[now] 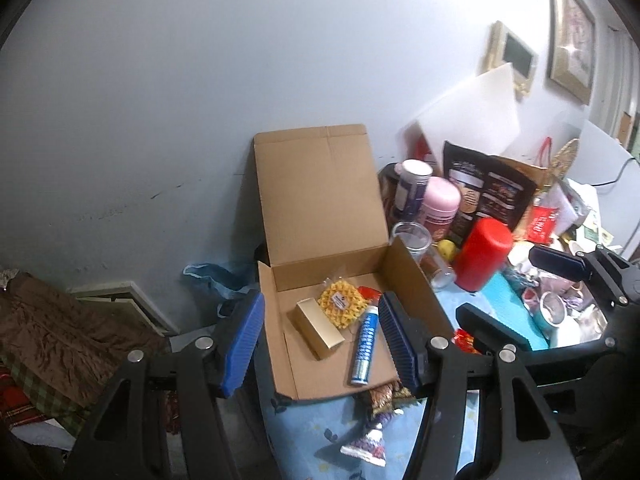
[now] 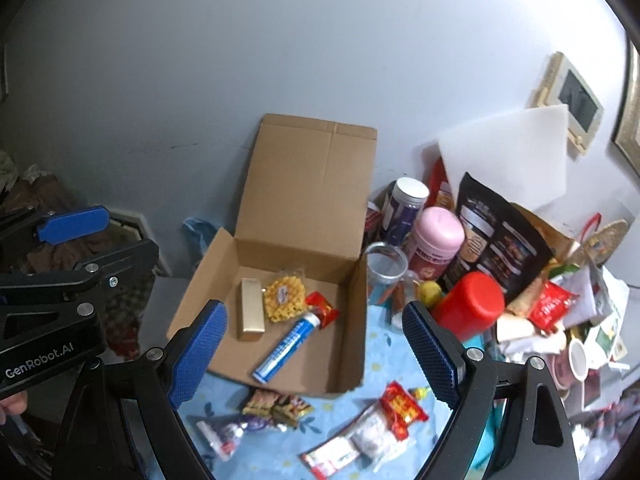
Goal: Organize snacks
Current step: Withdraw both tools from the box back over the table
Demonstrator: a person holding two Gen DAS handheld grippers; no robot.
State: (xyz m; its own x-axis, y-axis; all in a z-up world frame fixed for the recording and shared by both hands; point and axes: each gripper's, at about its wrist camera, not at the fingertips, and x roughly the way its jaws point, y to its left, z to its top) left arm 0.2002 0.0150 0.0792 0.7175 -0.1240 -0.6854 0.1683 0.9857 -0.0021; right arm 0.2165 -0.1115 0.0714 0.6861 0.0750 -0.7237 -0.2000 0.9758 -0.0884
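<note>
An open cardboard box stands on a blue flowered cloth, its lid leaning on the wall. Inside lie a gold box, a yellow waffle snack, a blue tube and a red wrapped snack. In front of the box lie loose snacks: dark packets, a purple-wrapped sweet and a red-and-white packet. My left gripper hovers above the box, open and holding nothing. My right gripper is open wider, also high over the box and holding nothing.
Right of the box crowd a red-lidded canister, a pink bottle, a glass jar, a black bag and piled clutter. A white board leans on the wall. A brown blanket lies at the left.
</note>
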